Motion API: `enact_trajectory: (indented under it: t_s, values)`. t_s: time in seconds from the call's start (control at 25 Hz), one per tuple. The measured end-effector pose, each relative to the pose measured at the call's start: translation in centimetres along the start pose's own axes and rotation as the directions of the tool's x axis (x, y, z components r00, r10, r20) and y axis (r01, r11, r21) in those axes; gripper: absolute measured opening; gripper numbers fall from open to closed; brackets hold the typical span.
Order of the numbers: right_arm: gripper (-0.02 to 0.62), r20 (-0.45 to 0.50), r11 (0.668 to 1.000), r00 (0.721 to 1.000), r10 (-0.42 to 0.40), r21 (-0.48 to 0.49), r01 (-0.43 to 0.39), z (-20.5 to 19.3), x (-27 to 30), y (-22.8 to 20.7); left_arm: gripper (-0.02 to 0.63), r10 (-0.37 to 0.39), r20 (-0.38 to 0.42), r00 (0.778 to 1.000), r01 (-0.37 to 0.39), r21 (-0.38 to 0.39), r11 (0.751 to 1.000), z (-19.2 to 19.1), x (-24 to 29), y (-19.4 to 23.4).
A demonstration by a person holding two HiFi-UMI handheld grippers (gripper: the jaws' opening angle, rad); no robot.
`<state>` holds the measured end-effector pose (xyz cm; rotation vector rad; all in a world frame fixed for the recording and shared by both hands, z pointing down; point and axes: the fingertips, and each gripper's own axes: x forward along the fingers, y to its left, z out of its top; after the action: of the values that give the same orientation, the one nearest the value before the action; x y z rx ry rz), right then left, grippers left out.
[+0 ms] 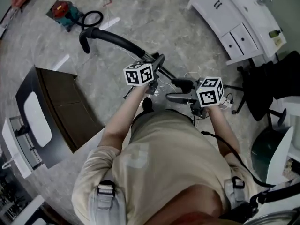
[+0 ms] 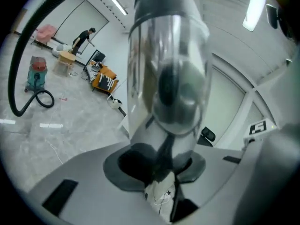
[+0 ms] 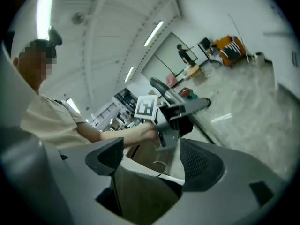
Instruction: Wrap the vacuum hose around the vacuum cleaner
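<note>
The grey marbled floor (image 1: 154,27) carries the vacuum cleaner (image 1: 63,12) well apart from me, at the head view's upper left. Its black vacuum hose (image 1: 112,39) arcs over to my left hand-held gripper (image 2: 157,165), clamped narrow on its grey tube end. My right hand-held gripper (image 3: 152,156), just beside, stands wide and empty

No readable words, brands, numbers or signs. Only print: black-and-white square code patterns, no letters, on left marker cube (image 1: 139,74) just beside near end of vacuum hose (image 1: 112,39), and on right marker cube (image 1: 209,91) farther from it.
</note>
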<state>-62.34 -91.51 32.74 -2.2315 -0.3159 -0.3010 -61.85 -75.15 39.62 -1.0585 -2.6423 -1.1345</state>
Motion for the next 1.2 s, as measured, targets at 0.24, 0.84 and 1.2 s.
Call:
enact_trajectory:
  t_s: [0.24,0.84,1.2]
  values:
    - [0.377,0.382,0.812,0.922,0.065,0.517,-0.272,-3.0,2.6,-6.1,0.126,-0.016,-0.044,0.999,0.018,0.044,0.999,2.4,2.7,0.8]
    - [0.379,0.775,0.417,0.477,-0.415,0.628,-0.657,-3.3,-5.8,-27.2,0.135,0.017,0.13,0.991,-0.006,-0.083,0.997,13.5,1.9,-2.4]
    - [0.377,0.759,0.395,0.47,-0.45,0.642,-0.657,0.6,-9.8,-35.3,0.135,0.089,0.256,0.963,-0.05,-0.153,0.987,14.6,-1.8,-4.7]
